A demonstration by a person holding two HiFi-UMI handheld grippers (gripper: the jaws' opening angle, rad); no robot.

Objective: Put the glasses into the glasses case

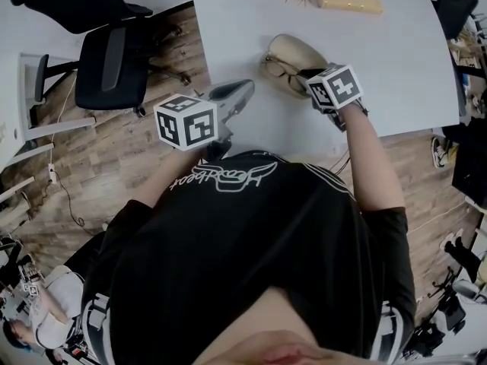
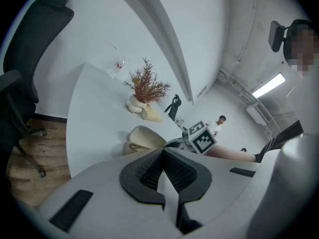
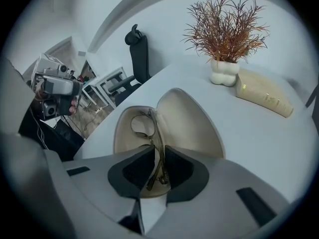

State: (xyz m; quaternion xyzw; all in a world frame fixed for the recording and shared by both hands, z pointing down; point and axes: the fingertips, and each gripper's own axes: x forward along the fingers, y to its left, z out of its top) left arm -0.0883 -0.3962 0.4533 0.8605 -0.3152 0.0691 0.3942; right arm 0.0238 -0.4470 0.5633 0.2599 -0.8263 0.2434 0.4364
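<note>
Your right hand-held gripper [image 3: 158, 156] was pinching the glasses [image 3: 154, 133], which already lay inside the open glasses case [image 3: 192, 123] on the surface [image 3: 259, 148]. Your left hand-held gripper [image 2: 163, 152] was pressed together, empty, and well apart from the case. With nothing bracing the case, I'd guess a crooked pull-out could've snagged the frame and dragged the glasses back out.

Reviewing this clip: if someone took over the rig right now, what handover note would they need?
Right gripper: shut on the folded glasses, holding them in the lower half of the open case on the table. I cannot tell if they rest on the lining.
Left gripper: shut, empty, at the table edge, apart from the case.
Done: glasses brought into the case.
Left: release the glasses, draw the right gripper out, probably close the lid.
</note>
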